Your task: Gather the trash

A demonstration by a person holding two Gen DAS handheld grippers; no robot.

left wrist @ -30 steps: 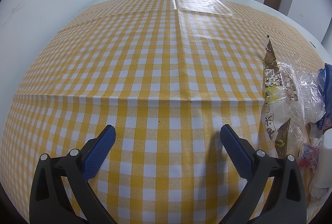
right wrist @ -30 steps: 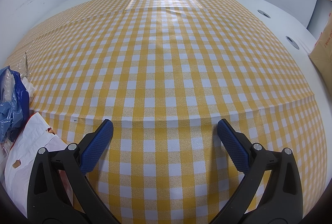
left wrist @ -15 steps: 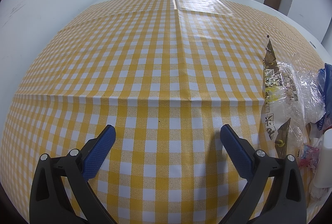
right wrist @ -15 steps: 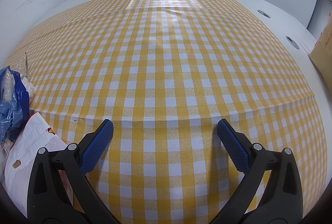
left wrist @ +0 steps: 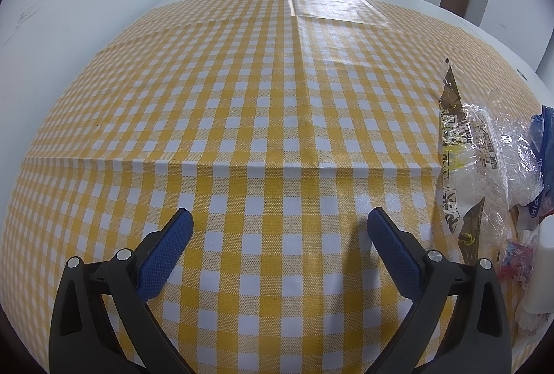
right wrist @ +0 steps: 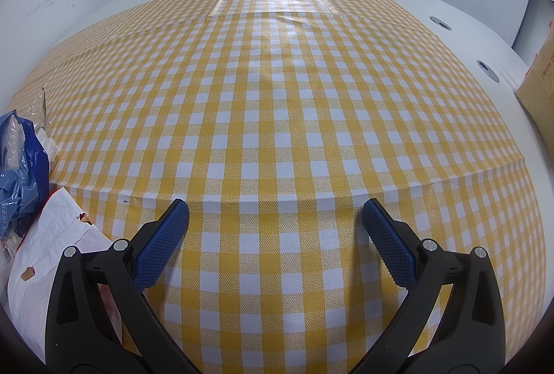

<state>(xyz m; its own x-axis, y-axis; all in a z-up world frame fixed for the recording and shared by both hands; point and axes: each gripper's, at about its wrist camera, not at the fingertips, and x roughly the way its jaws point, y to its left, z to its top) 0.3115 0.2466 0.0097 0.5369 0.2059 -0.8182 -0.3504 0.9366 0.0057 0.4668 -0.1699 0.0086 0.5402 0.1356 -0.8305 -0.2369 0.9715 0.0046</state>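
Two grippers hover splayed and empty over the checked tablecloth (left wrist: 263,117): left gripper (left wrist: 279,221) has the clear wrapper (left wrist: 484,145) at three o'clock; right gripper (right wrist: 275,213) has the blue bag (right wrist: 24,166) at nine o'clock. Printing unreadable.

1. The right gripper (right wrist: 275,213) hangs above the yellow-checked tablecloth (right wrist: 284,104), its blue-padded fingers (right wrist: 162,242) spread wide with nothing between them.
2. At the near left lies a crumpled white plastic bag (right wrist: 45,256), partly behind the gripper's left finger.
3. Just beyond it, at the left edge, sits a blue plastic bag (right wrist: 24,166), touching the white one.
4. At the far right a cardboard box (right wrist: 540,76) stands on the bare white table (right wrist: 460,38), beside two round cable holes (right wrist: 488,66).
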